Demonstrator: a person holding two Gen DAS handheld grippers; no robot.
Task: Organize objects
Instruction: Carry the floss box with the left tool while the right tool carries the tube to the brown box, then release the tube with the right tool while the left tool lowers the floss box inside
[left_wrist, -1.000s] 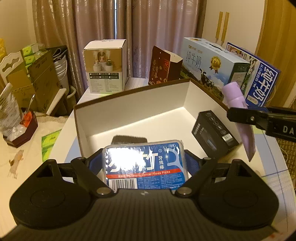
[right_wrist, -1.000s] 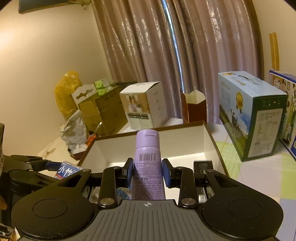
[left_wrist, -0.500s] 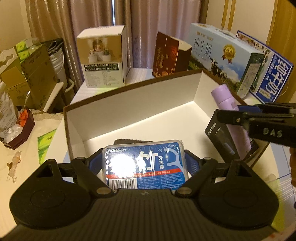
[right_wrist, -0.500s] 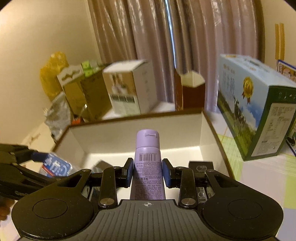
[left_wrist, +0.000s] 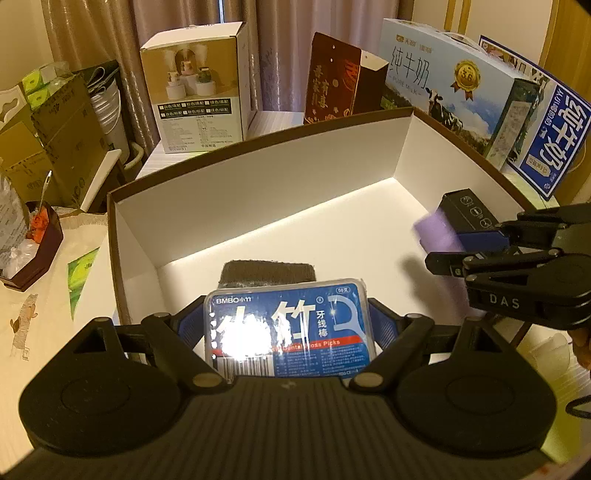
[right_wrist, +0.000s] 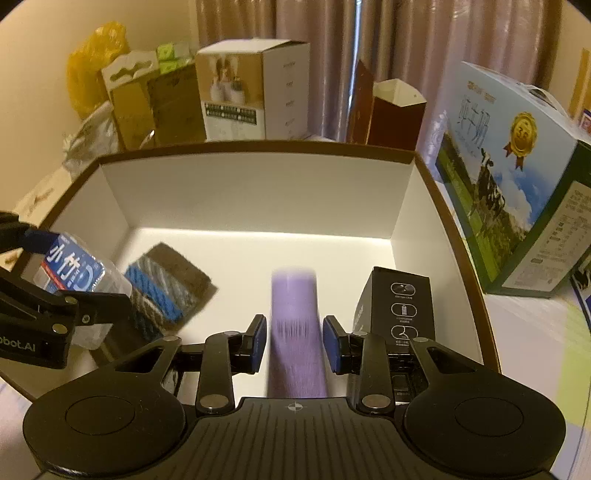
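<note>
Two grippers hung over the box (right_wrist: 258, 192): my left gripper (left_wrist: 286, 325) clamped the light, slick floss pack (left_wrist: 288, 328) by its sides; my right gripper (right_wrist: 294, 341) had released the blurred purple bottle (right_wrist: 295, 332) inside.

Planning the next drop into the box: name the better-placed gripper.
Left. Its gripper holds the floss pack above the box; the right gripper's fingers have opened around the blurred purple bottle.

Dim warm light, fisheye-bent edges, motion-blurred purple bottle (right_wrist: 294, 332).
</note>
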